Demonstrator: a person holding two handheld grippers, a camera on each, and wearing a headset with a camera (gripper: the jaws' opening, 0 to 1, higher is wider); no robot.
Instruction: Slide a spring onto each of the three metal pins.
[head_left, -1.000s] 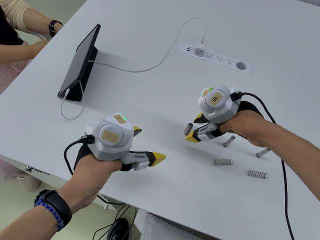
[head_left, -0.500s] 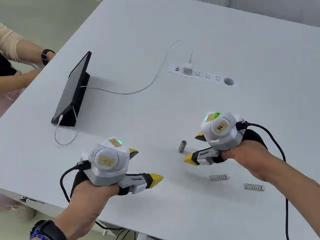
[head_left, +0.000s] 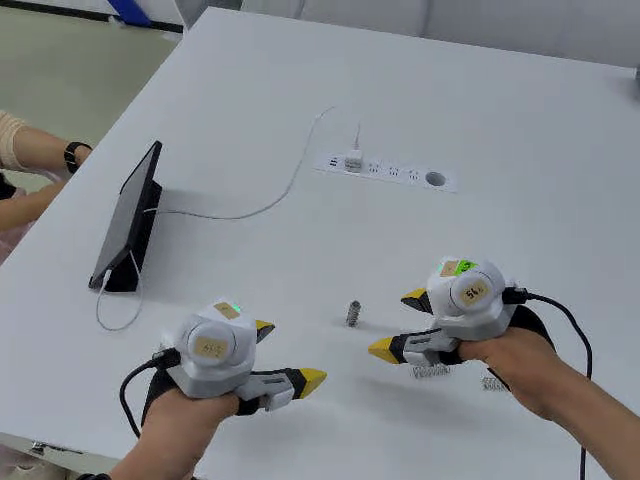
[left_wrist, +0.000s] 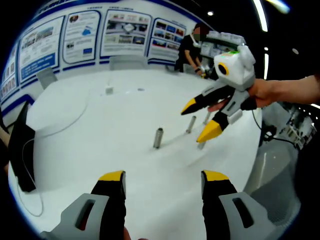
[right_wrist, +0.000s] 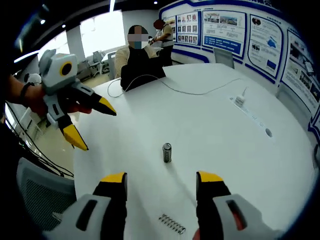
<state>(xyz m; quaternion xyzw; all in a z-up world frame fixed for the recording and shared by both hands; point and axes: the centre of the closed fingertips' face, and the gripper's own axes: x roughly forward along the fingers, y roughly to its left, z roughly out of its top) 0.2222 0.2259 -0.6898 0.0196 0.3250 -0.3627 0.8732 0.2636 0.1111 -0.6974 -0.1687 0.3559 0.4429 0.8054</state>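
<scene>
Head view, from your left: a tablet (head_left: 125, 225) stands propped near the table (head_left: 520, 130) edge, and its white cable (head_left: 270, 205) runs to a power strip (head_left: 385, 170) farther back. Nearer you, your left gripper (head_left: 288, 352) hovers above the tabletop with its yellow-tipped jaws spread apart and nothing between them; the left gripper view shows the same wide gap (left_wrist: 163, 176). Just right of it, between your two grippers, the upright pin (head_left: 353, 313) stands on the table, touched by neither tool. Coils of a spring show around it in the right gripper view (right_wrist: 167, 152). Your right gripper (head_left: 398, 323) is also held apart and empty, pointing left toward that pin, with its own jaws (right_wrist: 162, 177) wide on either side of it. Under that gripper one loose spring (head_left: 430, 371) lies flat on the table. A second loose spring (head_left: 493, 382) lies just to its right, partly hidden by your hand.
</scene>
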